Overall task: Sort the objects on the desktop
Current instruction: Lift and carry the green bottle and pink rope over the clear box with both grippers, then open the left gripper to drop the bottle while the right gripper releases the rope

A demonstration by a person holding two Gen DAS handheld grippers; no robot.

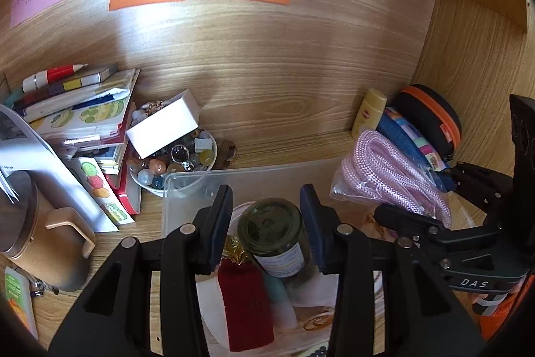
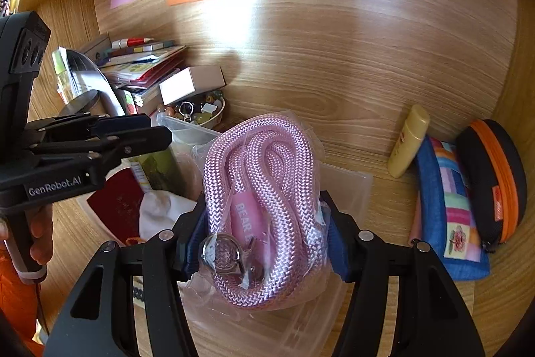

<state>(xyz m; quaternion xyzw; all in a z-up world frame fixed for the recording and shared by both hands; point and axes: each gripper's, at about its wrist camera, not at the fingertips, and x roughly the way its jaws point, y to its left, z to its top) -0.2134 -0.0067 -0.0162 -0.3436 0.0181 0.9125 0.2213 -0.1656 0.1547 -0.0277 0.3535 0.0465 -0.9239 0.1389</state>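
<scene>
A clear plastic bin (image 1: 187, 186) sits on the wooden desk. A dark glass jar (image 1: 276, 233) lies in it beside a dark red pouch (image 1: 245, 306). My left gripper (image 1: 266, 225) is open, its fingers on either side of the jar with gaps on both sides. My right gripper (image 2: 264, 238) is shut on a bagged pink rope (image 2: 264, 189) and holds it over the bin (image 2: 351, 186). The rope also shows in the left wrist view (image 1: 391, 176), with the right gripper (image 1: 418, 223) behind it. The left gripper shows in the right wrist view (image 2: 160, 131).
A bowl of beads (image 1: 174, 163) with a white box (image 1: 164, 126) on it stands left of the bin, beside a stack of books (image 1: 83, 112) and a tan mug (image 1: 50, 236). A yellow bottle (image 2: 409, 139), blue pouch (image 2: 448, 206) and black-orange case (image 2: 495, 176) lie right.
</scene>
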